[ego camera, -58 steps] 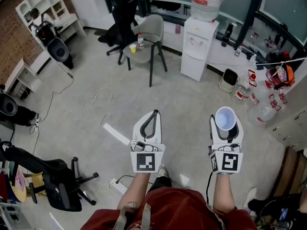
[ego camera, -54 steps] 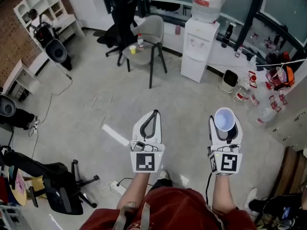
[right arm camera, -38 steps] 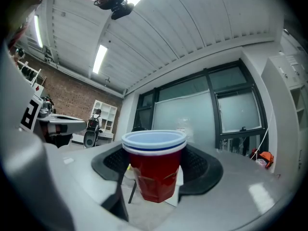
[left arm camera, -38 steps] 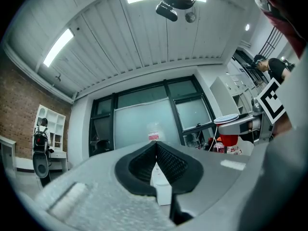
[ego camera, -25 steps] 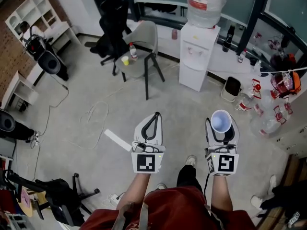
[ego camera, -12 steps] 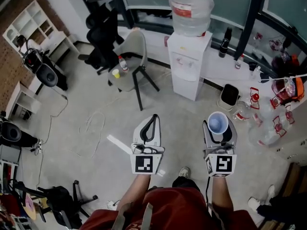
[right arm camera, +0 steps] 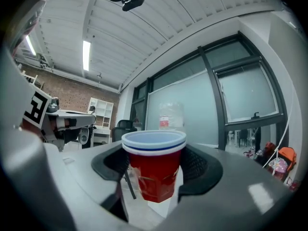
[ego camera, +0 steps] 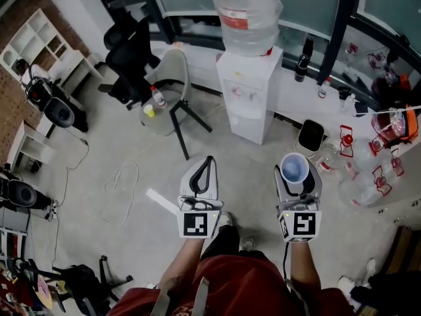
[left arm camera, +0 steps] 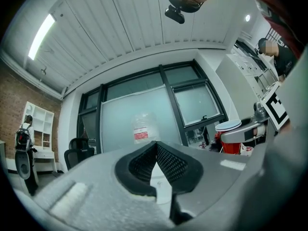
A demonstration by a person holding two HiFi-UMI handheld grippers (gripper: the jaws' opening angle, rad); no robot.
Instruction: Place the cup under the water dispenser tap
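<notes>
The cup (right arm camera: 154,167) is pinched upright between the fingers (right arm camera: 202,165) of the right gripper (ego camera: 295,164), well apart from the dispenser (ego camera: 247,107) ahead. The left gripper (ego camera: 206,170) is held empty, its fingers pressed together. The carry to the dispenser is judged to be in hand; next, the cup must be brought in level and set down beneath the tap (ego camera: 247,92), then released

Water dispenser (ego camera: 247,104), chair (ego camera: 168,84) on floor (ego camera: 92,143)
</notes>
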